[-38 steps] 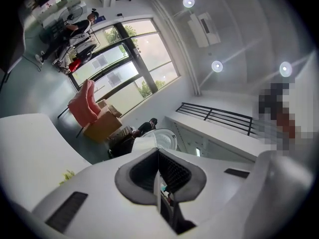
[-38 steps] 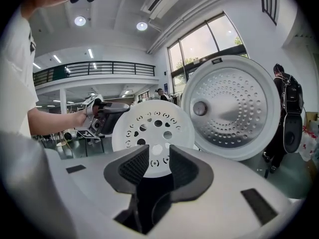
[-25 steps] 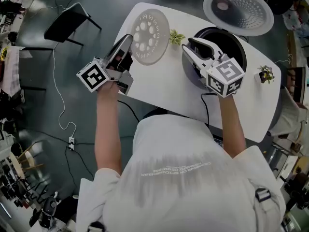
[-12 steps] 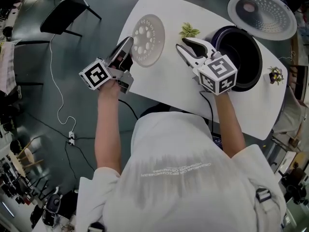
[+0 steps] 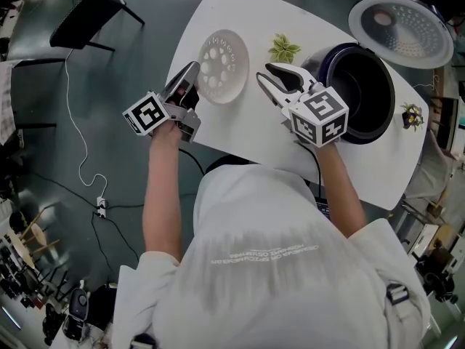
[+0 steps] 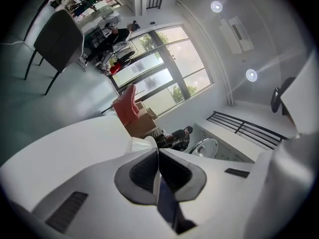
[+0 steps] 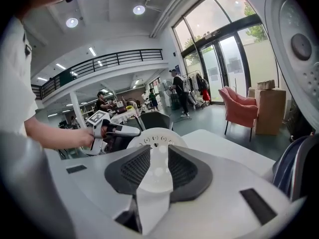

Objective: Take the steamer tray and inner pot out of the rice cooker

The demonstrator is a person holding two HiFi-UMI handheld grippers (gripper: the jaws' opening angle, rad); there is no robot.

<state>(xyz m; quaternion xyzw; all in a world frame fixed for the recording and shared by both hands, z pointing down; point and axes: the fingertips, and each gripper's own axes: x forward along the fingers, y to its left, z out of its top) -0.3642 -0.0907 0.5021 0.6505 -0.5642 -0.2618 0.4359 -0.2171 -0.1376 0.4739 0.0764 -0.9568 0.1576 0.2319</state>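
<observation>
The white perforated steamer tray [image 5: 221, 65] is low over the left part of the white table [image 5: 254, 133]. My left gripper [image 5: 192, 69] is shut on its left rim [image 6: 141, 143]; the jaws [image 6: 158, 158] meet with no gap. The rice cooker [image 5: 361, 93] stands open at the right, its dark inner pot [image 5: 365, 84] still inside and its lid [image 5: 399, 20] swung back. My right gripper [image 5: 277, 80] hangs open over the table between tray and cooker. Its jaws have just been closing a little with nothing between them. Through them [image 7: 159, 168] I see the tray [image 7: 157, 141] and the left gripper [image 7: 112, 131].
A small green plant [image 5: 285, 48] sits between tray and cooker, and another plant [image 5: 412, 115] stands at the table's right edge. A dark chair [image 5: 94, 13] and a white cable [image 5: 73, 122] are on the floor to the left. The cooker's side [image 7: 299, 158] fills the right gripper view's edge.
My right gripper has drawn back from over the cooker's opening to the table left of it. The left gripper has come down and leftward with the tray, away from the plant.
</observation>
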